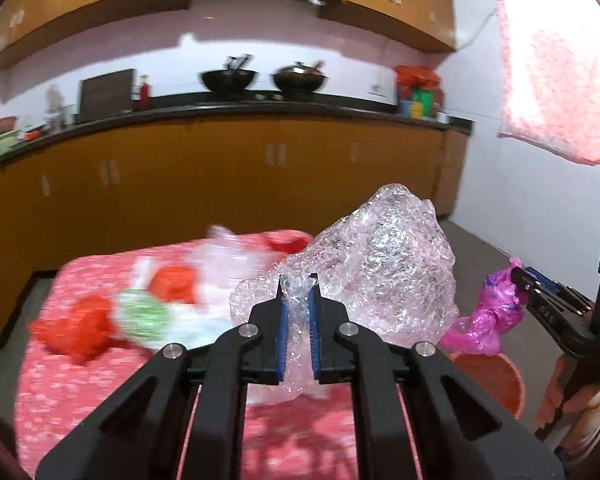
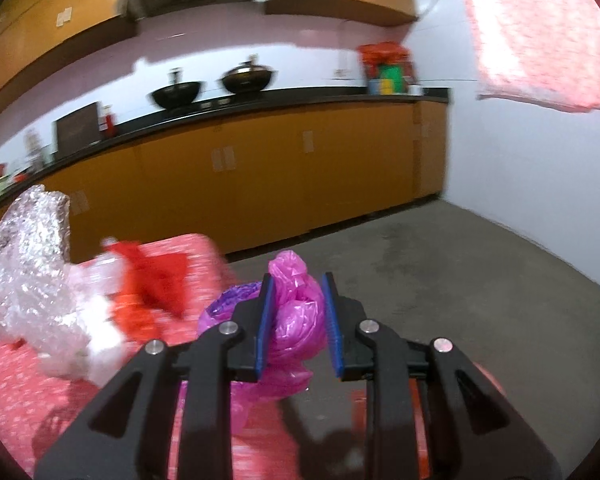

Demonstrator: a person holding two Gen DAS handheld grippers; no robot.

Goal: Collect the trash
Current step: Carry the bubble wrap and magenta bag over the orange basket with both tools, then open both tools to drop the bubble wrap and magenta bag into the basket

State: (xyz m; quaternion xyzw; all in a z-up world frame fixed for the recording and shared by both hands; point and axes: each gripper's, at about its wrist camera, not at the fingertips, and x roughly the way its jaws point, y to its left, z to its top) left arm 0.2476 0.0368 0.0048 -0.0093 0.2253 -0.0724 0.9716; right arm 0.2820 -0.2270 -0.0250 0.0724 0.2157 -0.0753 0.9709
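orange-brown cabinets (image 2: 260, 168) under a black counter (image 2: 300, 102), white wall (image 2: 520, 152), grey concrete floor (image 2: 440, 260), pink curtain (image 1: 556, 80) glowing.

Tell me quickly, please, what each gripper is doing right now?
Left gripper: shut on the clear wrap.
Right gripper: shut on the pink bag.

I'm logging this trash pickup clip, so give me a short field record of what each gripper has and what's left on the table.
left gripper: shut on crumpled clear bubble wrap, lifted above the table
right gripper: shut on crumpled pink plastic bag
table: covered by a pink patterned cloth
left on table: red plastic bags, green-and-white wrapper, blurred
bin: orange bucket beside the table, below the pink bag
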